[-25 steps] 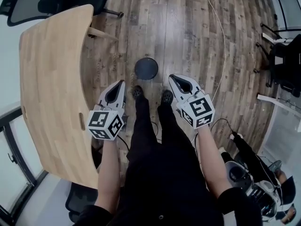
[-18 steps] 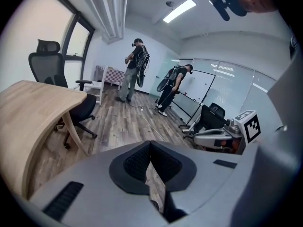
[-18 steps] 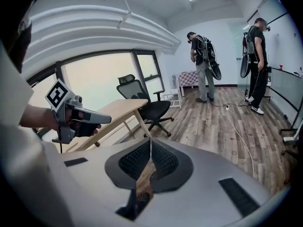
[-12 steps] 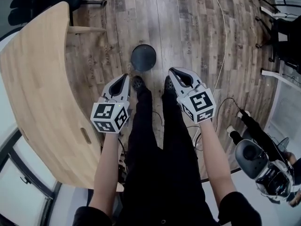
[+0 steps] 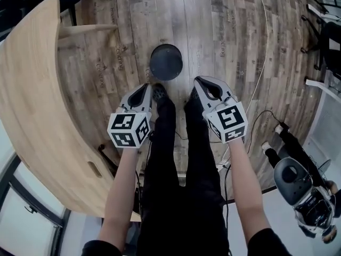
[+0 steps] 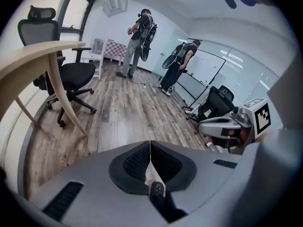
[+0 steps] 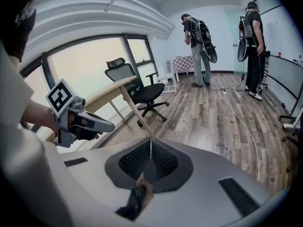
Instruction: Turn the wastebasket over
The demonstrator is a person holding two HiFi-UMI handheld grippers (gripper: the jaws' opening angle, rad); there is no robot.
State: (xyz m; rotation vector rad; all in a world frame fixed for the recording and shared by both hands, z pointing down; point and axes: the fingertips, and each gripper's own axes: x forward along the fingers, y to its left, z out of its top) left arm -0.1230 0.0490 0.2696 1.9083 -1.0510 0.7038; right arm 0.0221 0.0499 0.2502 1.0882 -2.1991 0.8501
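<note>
The wastebasket (image 5: 165, 62) is a dark round bin on the wooden floor, just ahead of the person's shoes in the head view. My left gripper (image 5: 145, 87) hangs beside the left leg, short of the bin and to its left, jaws shut and empty. My right gripper (image 5: 198, 80) is beside the right leg, to the bin's right, also shut with nothing in it. In the left gripper view the pads (image 6: 142, 160) meet in a closed seam, and the same shows in the right gripper view (image 7: 161, 160). Neither gripper view shows the bin.
A curved wooden table (image 5: 37, 89) fills the left side, with a black office chair (image 6: 71, 77) behind it. A white cable (image 5: 261, 47) runs over the floor on the right. Backpack gear (image 5: 298, 185) lies at the lower right. Two people (image 7: 201, 37) stand far across the room.
Both grippers have sunk towards the floor and sit closer to the wastebasket, which looks larger now. Their jaws stayed shut.
</note>
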